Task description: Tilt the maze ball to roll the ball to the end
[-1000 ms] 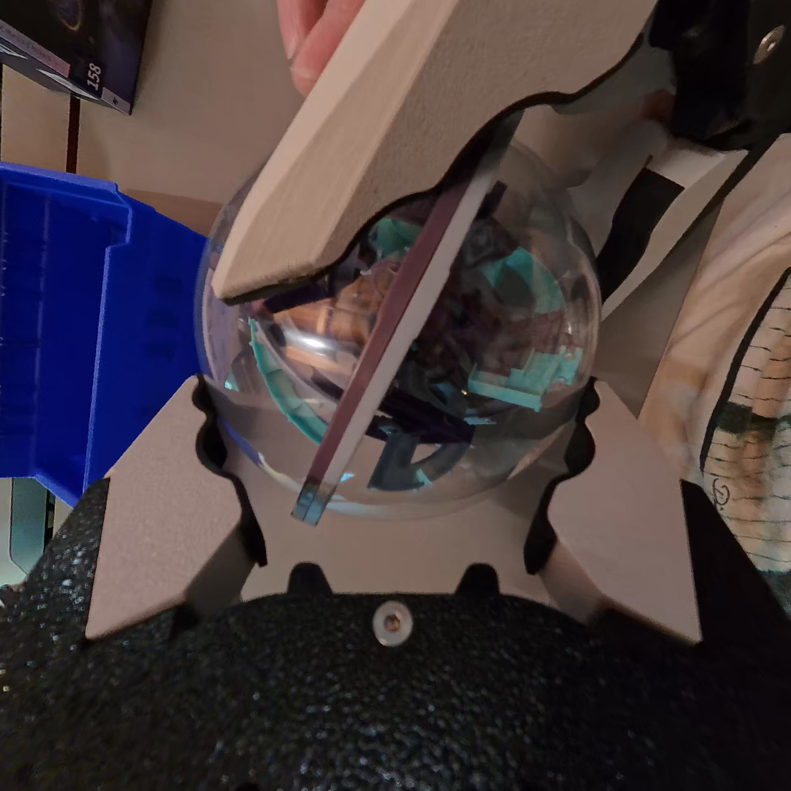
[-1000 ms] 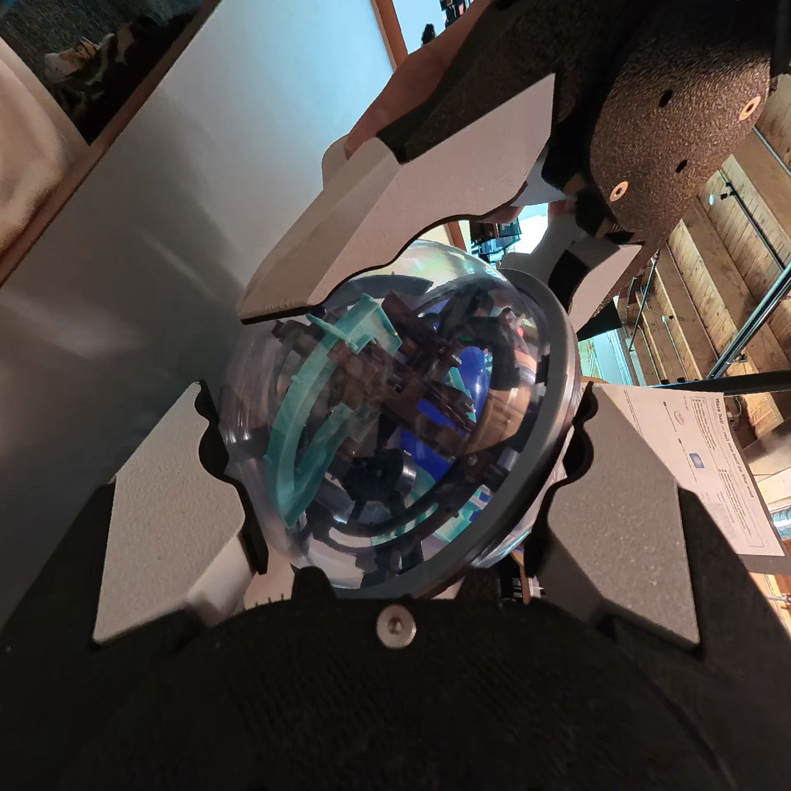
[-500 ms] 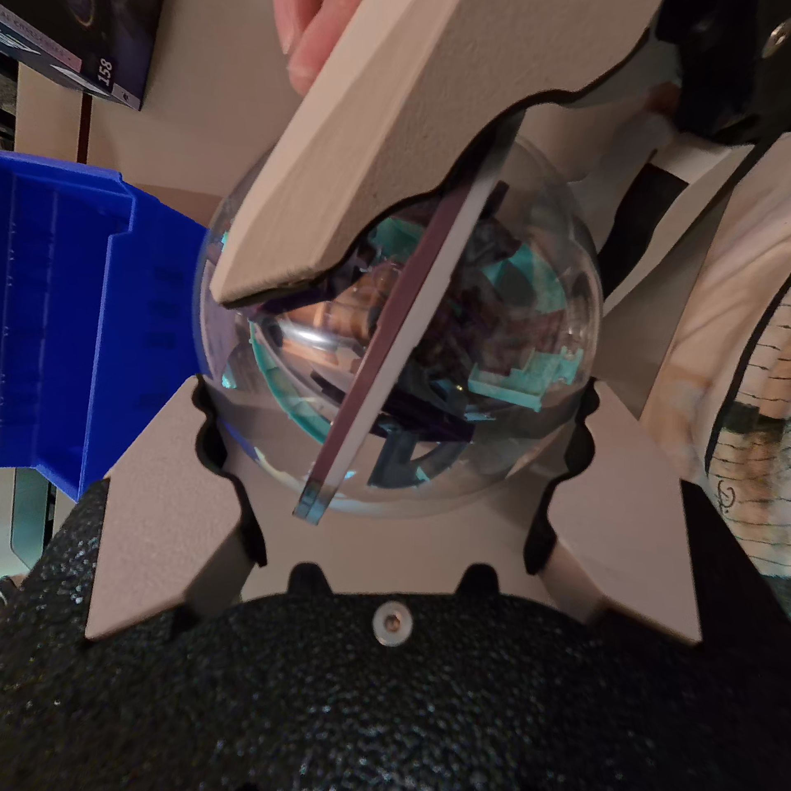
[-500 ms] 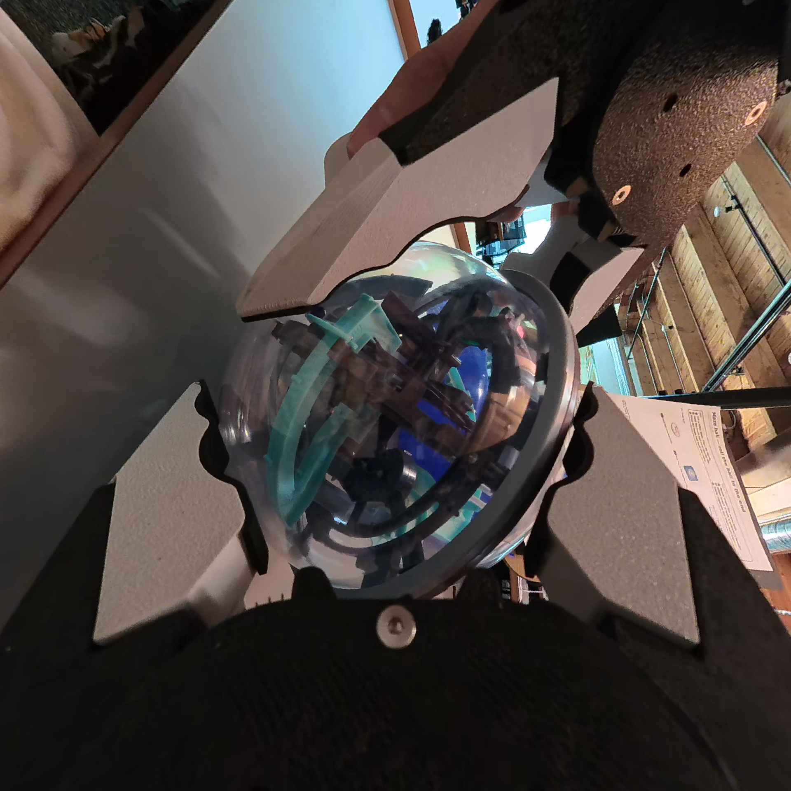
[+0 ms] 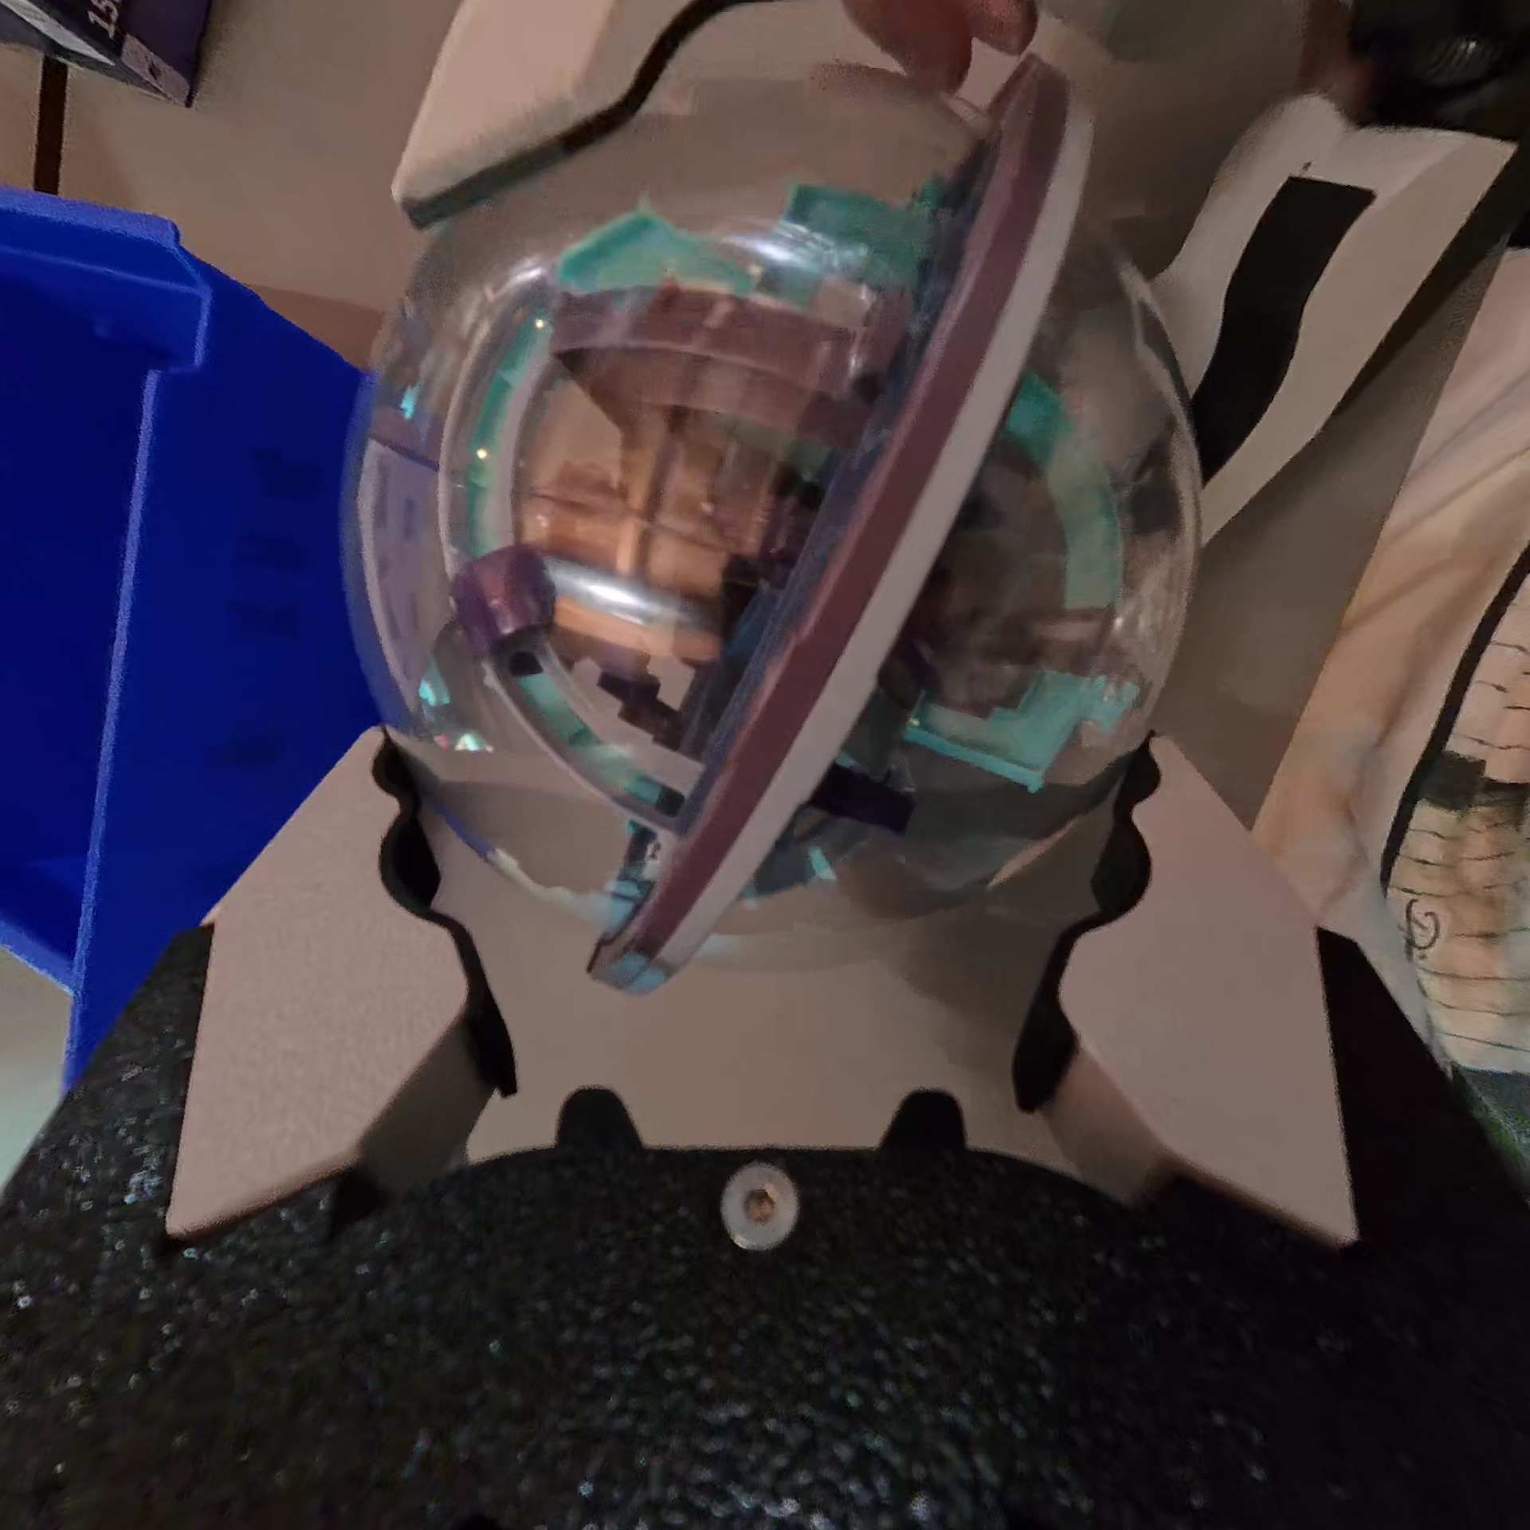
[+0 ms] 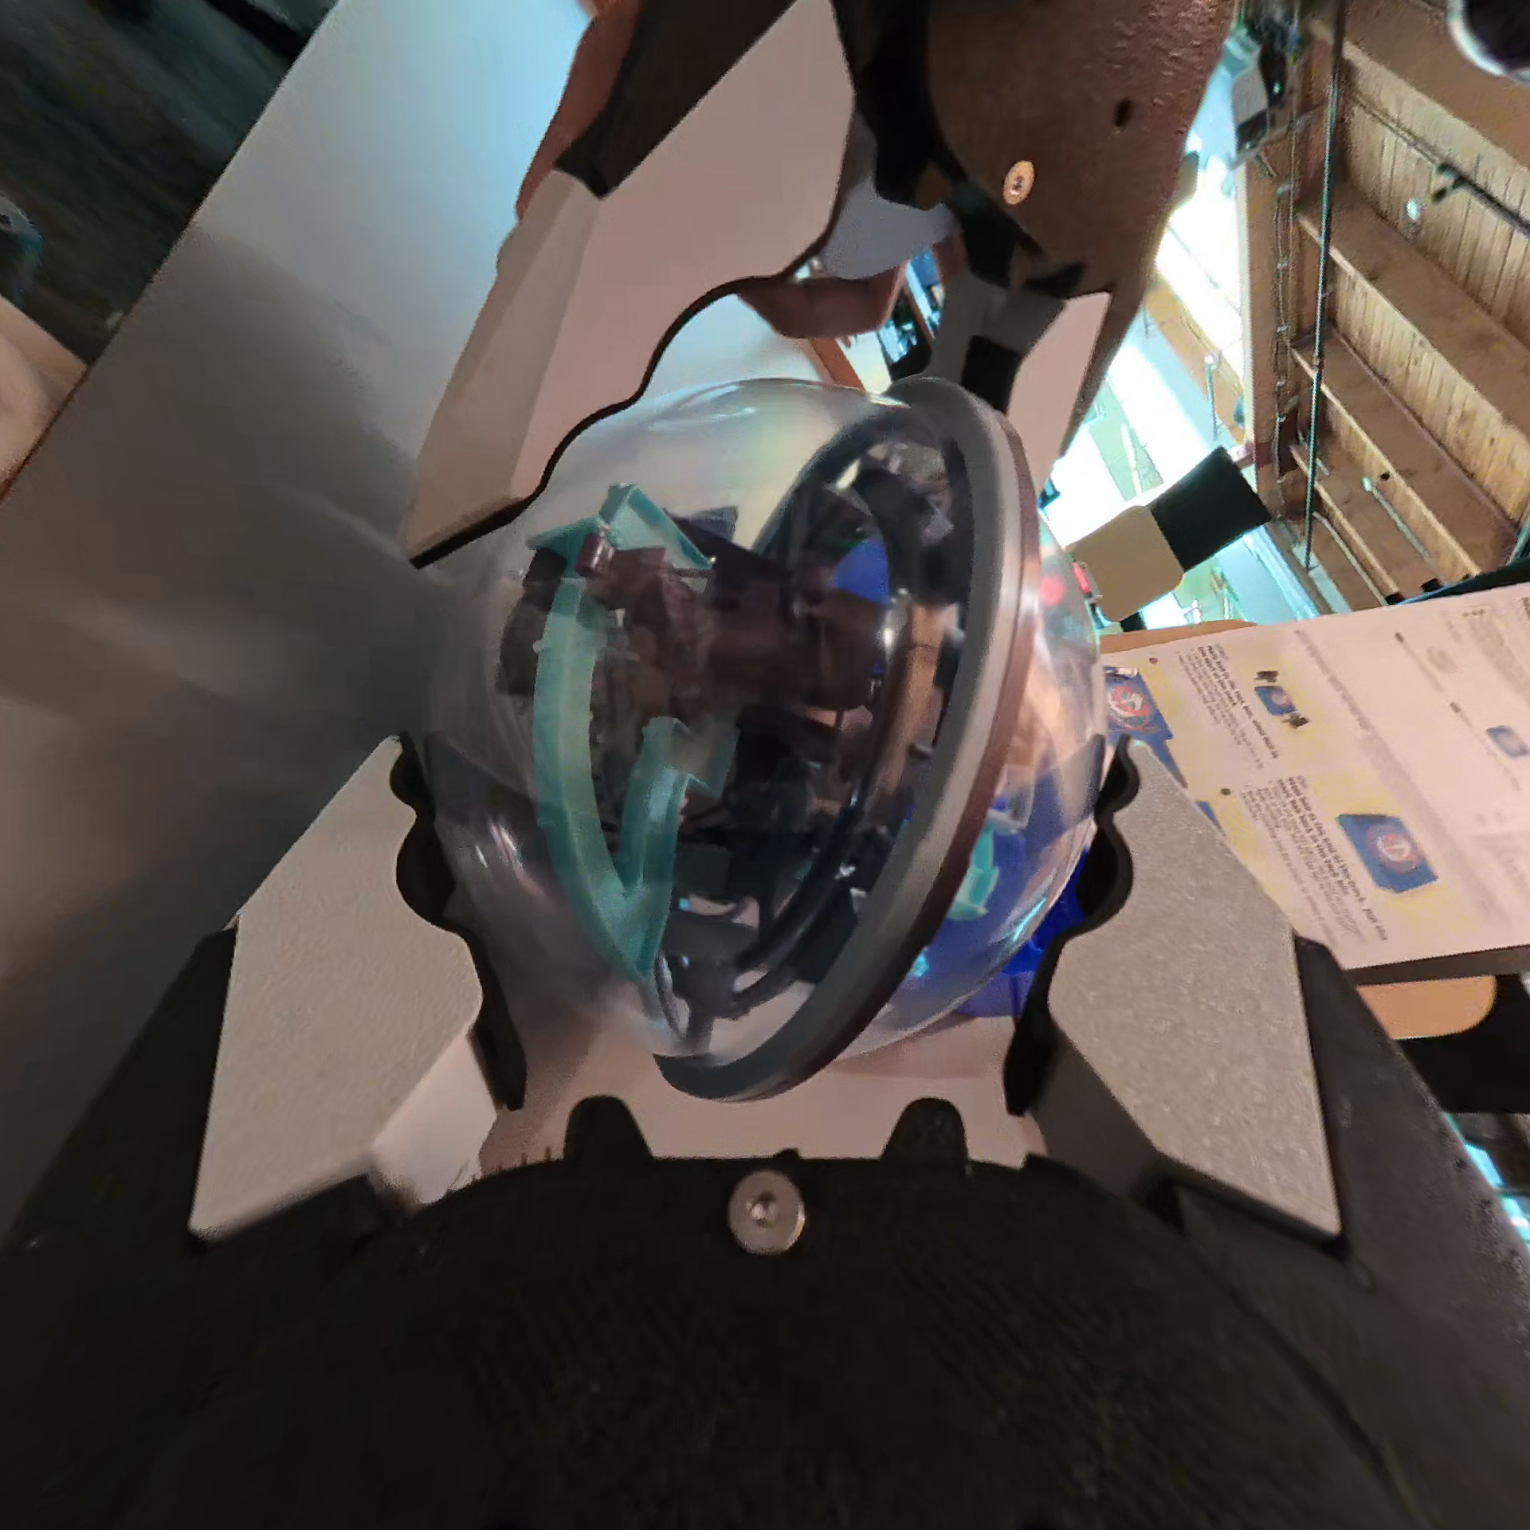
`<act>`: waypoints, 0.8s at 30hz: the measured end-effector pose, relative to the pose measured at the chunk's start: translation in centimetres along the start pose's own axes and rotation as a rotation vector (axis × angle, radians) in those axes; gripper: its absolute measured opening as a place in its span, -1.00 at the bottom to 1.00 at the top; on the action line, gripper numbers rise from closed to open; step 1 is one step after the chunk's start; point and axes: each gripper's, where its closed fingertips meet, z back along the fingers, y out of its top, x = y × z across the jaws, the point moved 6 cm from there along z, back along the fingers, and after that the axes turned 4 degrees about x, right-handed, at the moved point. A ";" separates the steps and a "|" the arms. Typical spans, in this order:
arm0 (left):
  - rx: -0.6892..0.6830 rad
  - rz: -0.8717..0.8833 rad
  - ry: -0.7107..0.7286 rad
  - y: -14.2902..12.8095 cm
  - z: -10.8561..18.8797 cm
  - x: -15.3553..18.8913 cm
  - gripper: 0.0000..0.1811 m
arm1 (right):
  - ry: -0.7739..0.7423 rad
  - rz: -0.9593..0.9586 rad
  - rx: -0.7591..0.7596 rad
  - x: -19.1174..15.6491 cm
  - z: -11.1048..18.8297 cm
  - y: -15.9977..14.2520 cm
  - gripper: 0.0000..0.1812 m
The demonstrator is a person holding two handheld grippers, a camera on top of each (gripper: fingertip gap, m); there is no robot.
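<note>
The maze ball (image 5: 662, 497) is a clear sphere with teal and purple tracks inside and a grey-purple rim ring around its middle. My left gripper (image 5: 766, 745) is shut on it, one finger on each side of its lower half. My right gripper (image 6: 757, 749) is shut on the same maze ball (image 6: 745, 745) from the opposite side. In each view the other gripper's finger lies over the ball's top, in the left wrist view (image 5: 538, 108) and in the right wrist view (image 6: 629, 331). The ball is held in the air, tilted. I cannot pick out the small ball inside.
A blue plastic bin (image 5: 124, 579) stands close on the left in the left wrist view. A person's light shirt (image 5: 1449, 745) is on the right. In the right wrist view a printed sheet on a board (image 6: 1366, 745) is at right and a white surface (image 6: 248, 414) at left.
Both grippers have turned with the ball. In the left wrist view the rim ring has swung right and the other gripper's finger has moved up. Both views are now blurred by motion.
</note>
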 end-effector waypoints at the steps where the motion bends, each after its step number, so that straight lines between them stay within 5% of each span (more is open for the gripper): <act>1: 0.022 0.015 -0.010 0.0 -0.1 0.0 0.73 | 0.000 -0.028 0.014 0.1 0.0 0.0 0.69; 24: 0.103 0.076 -0.119 2.6 -0.9 -1.6 0.74 | -0.056 -0.317 0.106 1.5 1.1 -1.9 0.71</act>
